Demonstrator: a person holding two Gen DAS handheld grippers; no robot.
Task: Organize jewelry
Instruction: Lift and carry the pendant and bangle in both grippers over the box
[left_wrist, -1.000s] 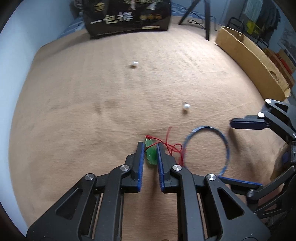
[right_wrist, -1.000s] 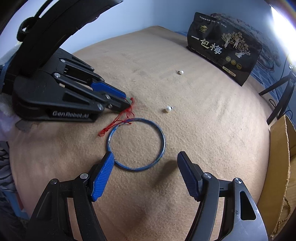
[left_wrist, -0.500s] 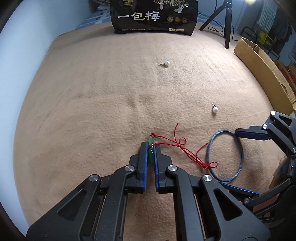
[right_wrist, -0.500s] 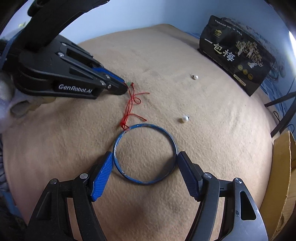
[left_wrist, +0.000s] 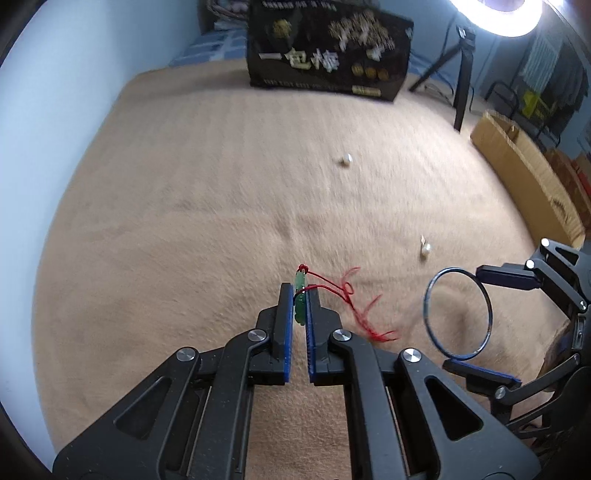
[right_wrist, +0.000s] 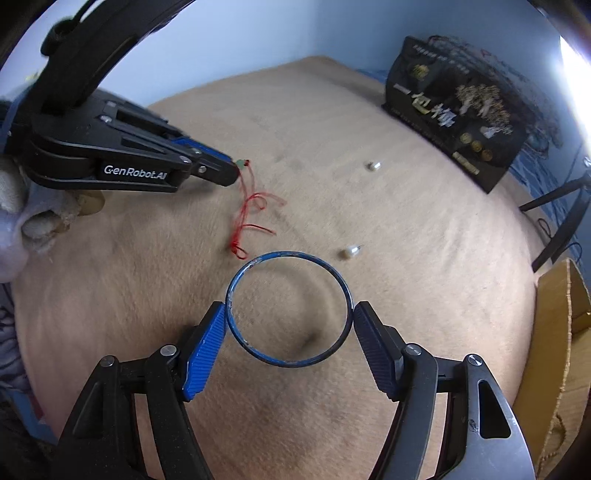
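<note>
Both grippers hold jewelry above the tan blanket (left_wrist: 207, 206).

The left gripper (left_wrist: 299, 306) has its fingers nearly closed on a green pendant (left_wrist: 300, 295), its red cord (left_wrist: 351, 302) trailing right. The right gripper (right_wrist: 290, 325) has its fingers spread wide, pressing the blue bangle (right_wrist: 289, 308) between them. Two pearl earrings (right_wrist: 351, 252) lie farther off.

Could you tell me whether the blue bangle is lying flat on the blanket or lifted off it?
Lifted. The blue bangle is pinched across its width by the right gripper, and its shadow falls separately on the tan blanket.
</note>
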